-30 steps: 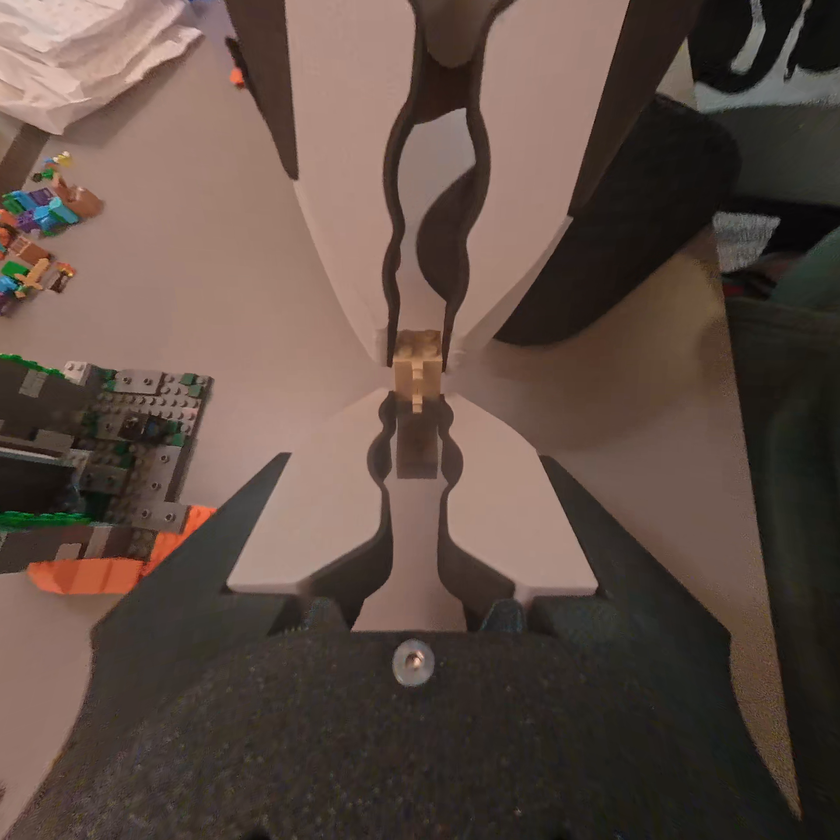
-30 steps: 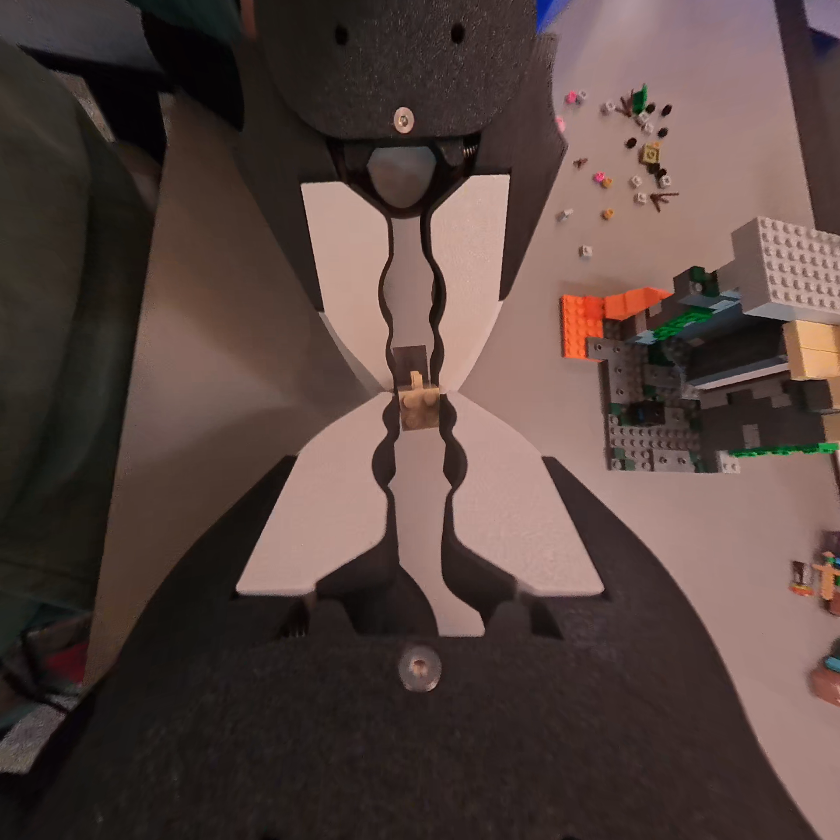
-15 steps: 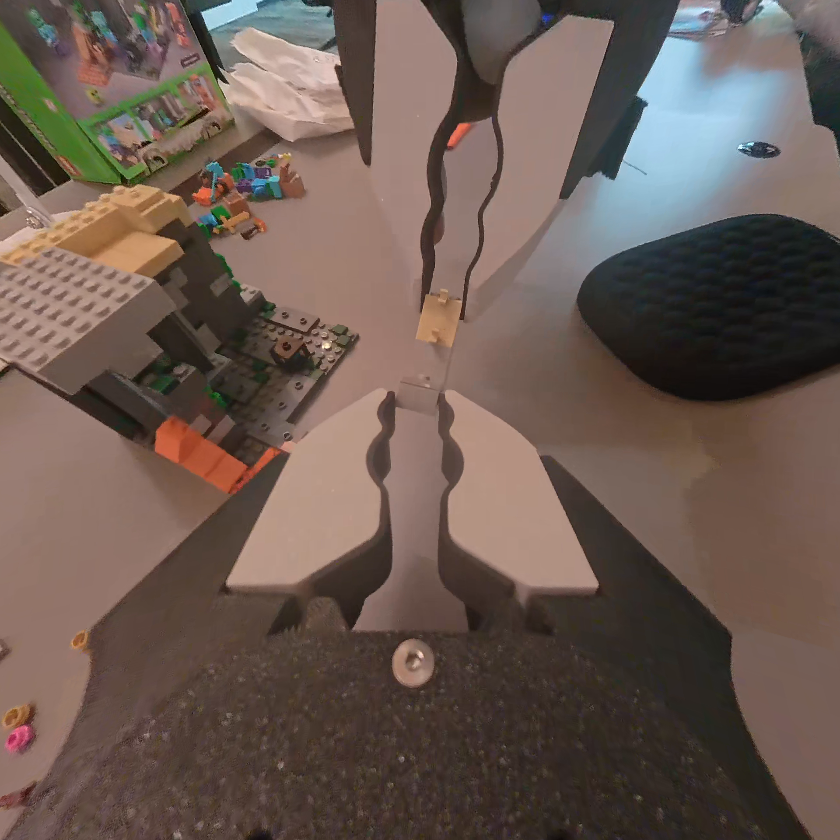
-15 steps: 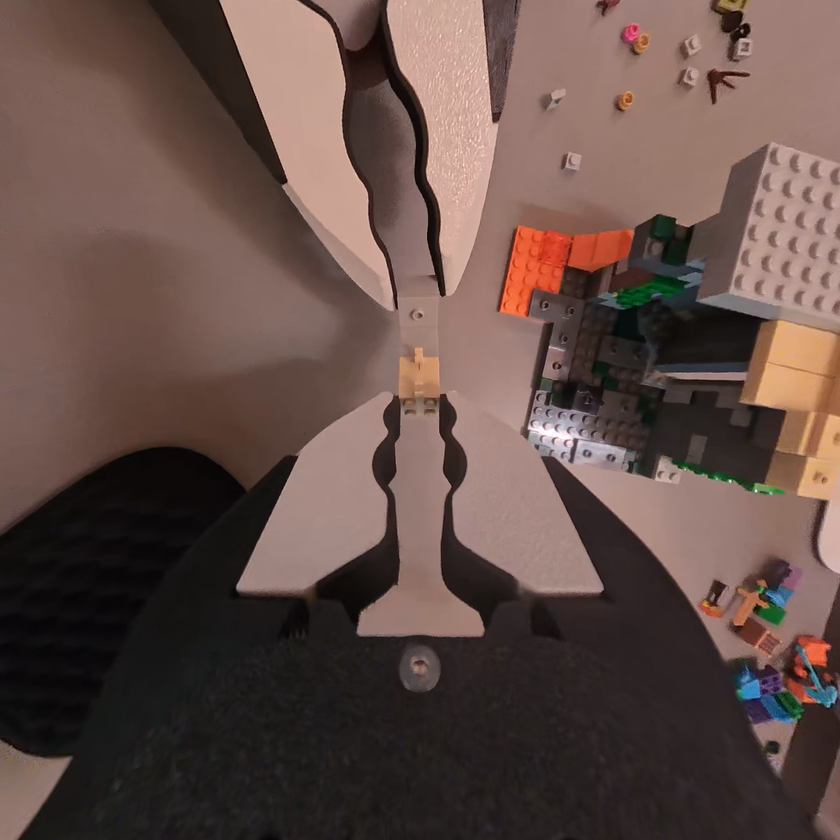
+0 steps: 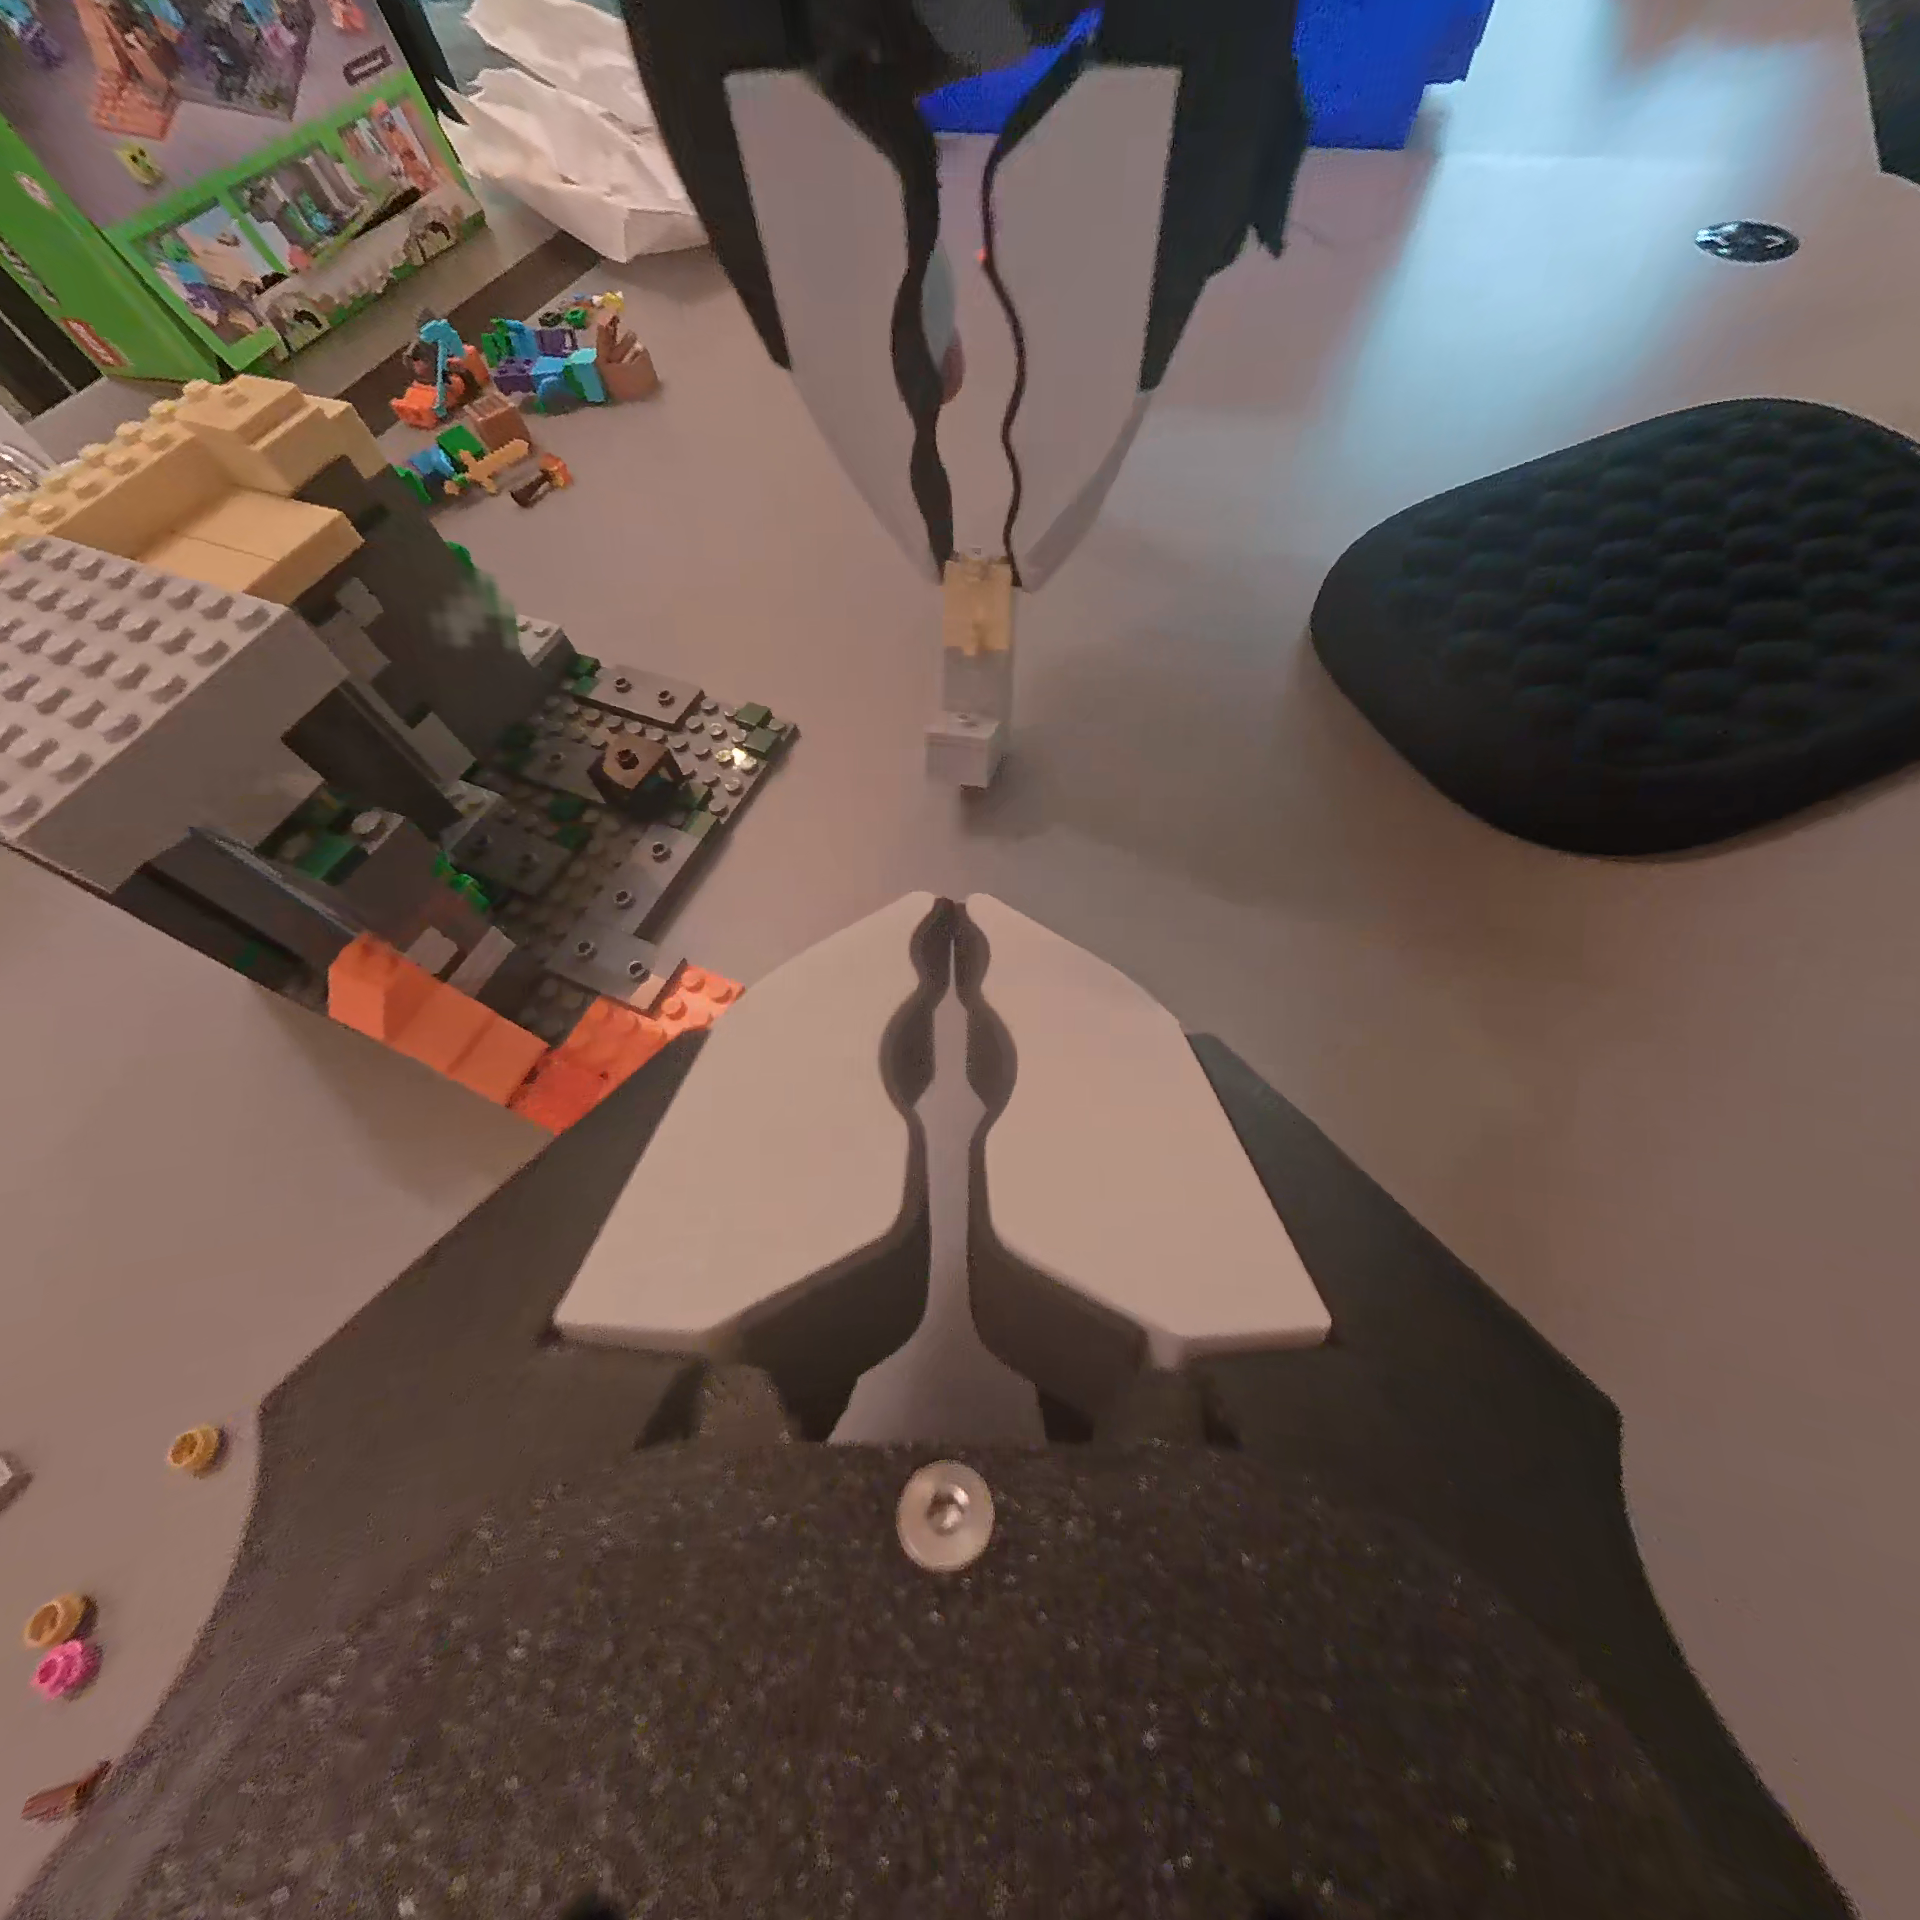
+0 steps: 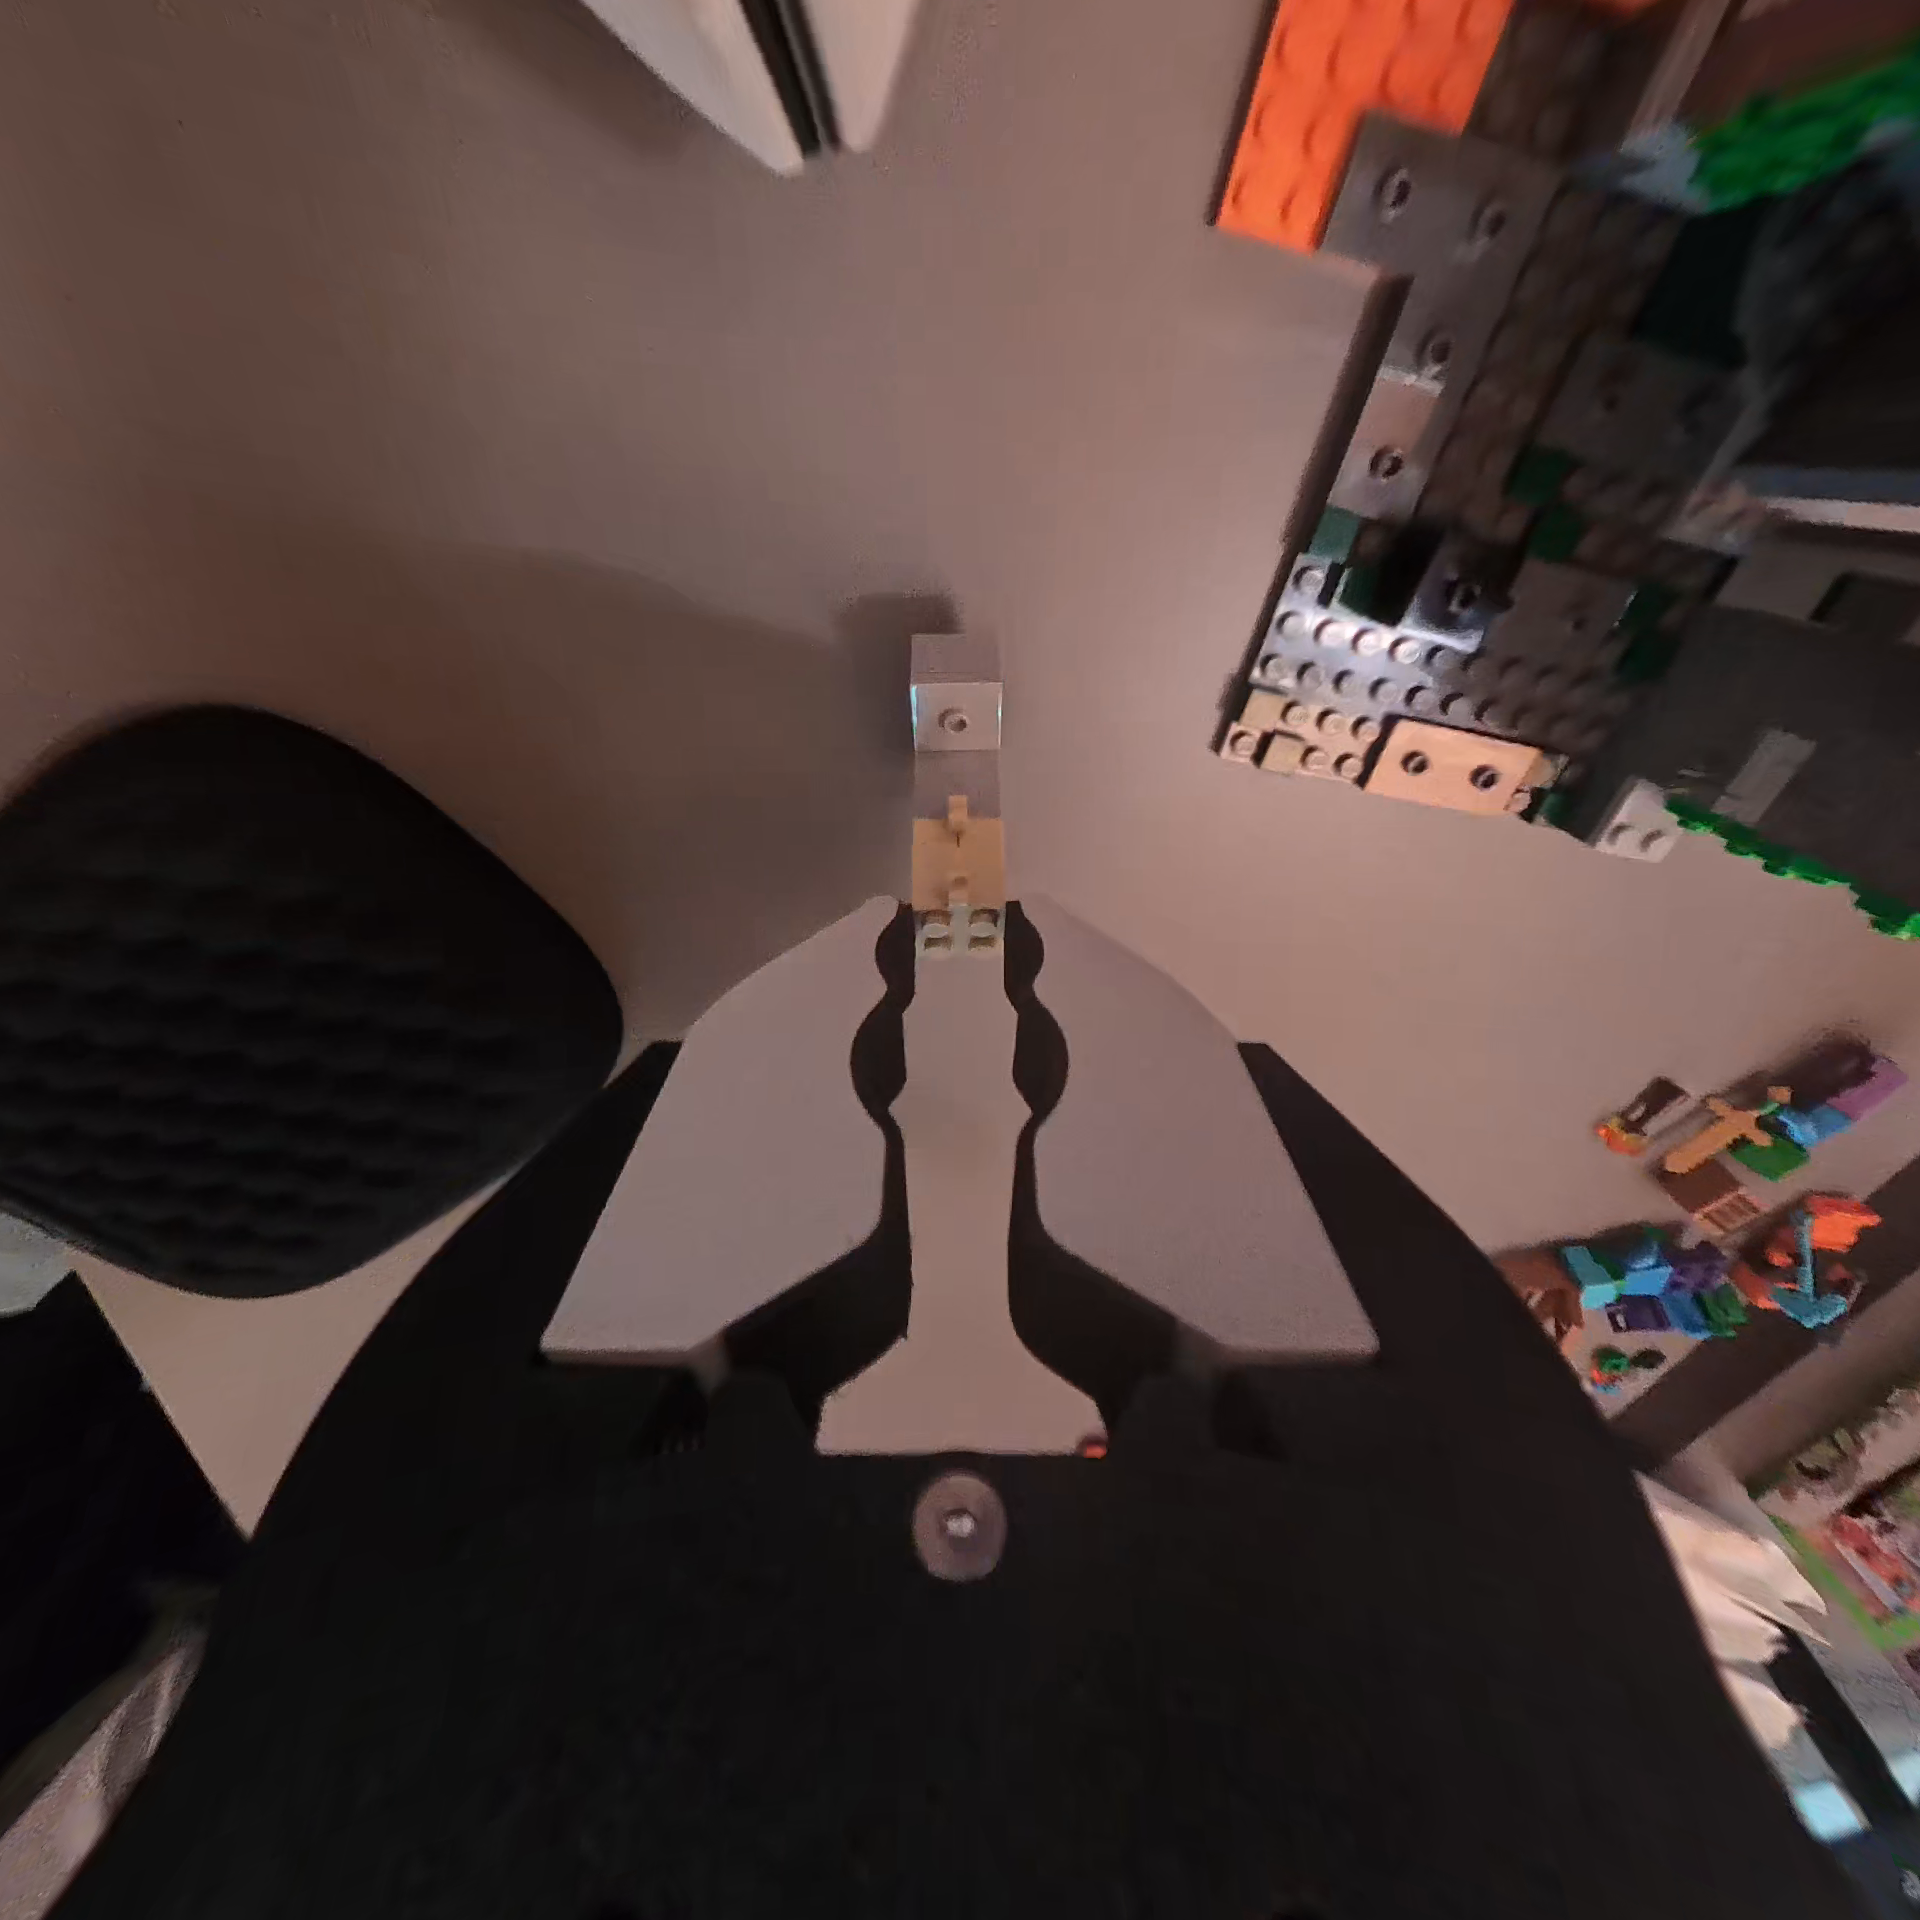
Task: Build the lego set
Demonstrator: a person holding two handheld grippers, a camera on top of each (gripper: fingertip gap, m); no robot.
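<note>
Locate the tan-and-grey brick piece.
The brick piece is at the centre of both wrist views, its tan end clamped in the right gripper; its grey end hangs free, facing the shut left gripper, between the black cushion and the brick model.

Matt plastic bricks (image 5: 977, 618), smooth table (image 5: 1195, 831), textured cloth pad (image 5: 1652, 613).
</note>
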